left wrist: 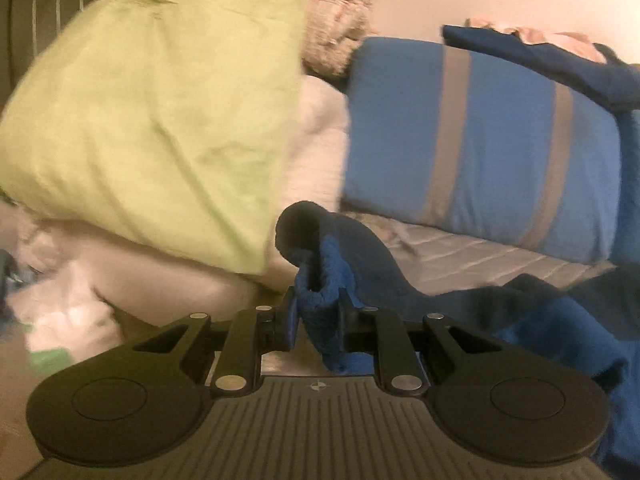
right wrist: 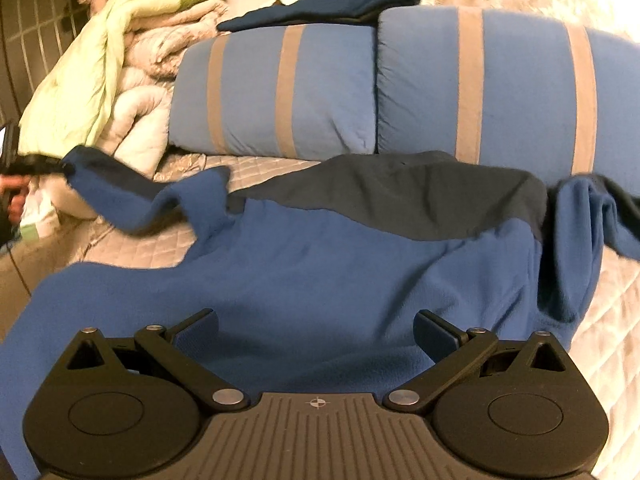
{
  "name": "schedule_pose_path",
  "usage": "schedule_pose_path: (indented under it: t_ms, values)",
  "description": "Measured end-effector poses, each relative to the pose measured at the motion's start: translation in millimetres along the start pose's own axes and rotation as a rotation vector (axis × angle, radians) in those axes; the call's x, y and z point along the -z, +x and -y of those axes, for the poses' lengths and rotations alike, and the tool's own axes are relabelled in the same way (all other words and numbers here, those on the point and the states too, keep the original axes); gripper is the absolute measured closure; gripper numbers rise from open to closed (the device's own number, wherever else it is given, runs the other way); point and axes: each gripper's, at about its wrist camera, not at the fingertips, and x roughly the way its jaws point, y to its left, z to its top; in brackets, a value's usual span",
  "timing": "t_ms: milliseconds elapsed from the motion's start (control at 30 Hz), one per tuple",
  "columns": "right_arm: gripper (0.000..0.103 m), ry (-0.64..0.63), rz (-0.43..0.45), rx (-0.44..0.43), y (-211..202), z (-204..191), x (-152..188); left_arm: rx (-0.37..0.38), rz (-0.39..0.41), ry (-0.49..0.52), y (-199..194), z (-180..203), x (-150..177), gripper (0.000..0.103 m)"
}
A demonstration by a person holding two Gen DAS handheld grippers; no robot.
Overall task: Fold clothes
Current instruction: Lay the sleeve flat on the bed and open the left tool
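A blue fleece sweater with a dark navy shoulder panel lies spread on the quilted bed. My left gripper is shut on the cuff of its left sleeve and holds it lifted above the bed. In the right wrist view that sleeve stretches left to the left gripper at the frame's edge. My right gripper is open and empty, just above the sweater's lower body. The right sleeve lies bunched at the right.
Two blue pillows with grey stripes lie behind the sweater. A dark blue garment lies on top of them. A light green cover and pale bedding are piled at the left. The quilted bedspread runs out to the right.
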Motion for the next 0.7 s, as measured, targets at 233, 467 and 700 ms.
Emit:
schedule_pose_path:
  t_ms: [233, 467, 700]
  values:
    - [0.0, 0.002, -0.004, 0.001, 2, 1, -1, -0.114, 0.003, -0.003, -8, -53, 12, 0.085]
    - [0.0, 0.001, -0.016, 0.002, 3, 2, -1, -0.196, -0.049, -0.035, -1, -94, 39, 0.085]
    - [0.0, 0.002, -0.02, 0.004, 2, 3, 2, -0.252, -0.148, -0.092, 20, -114, 71, 0.084]
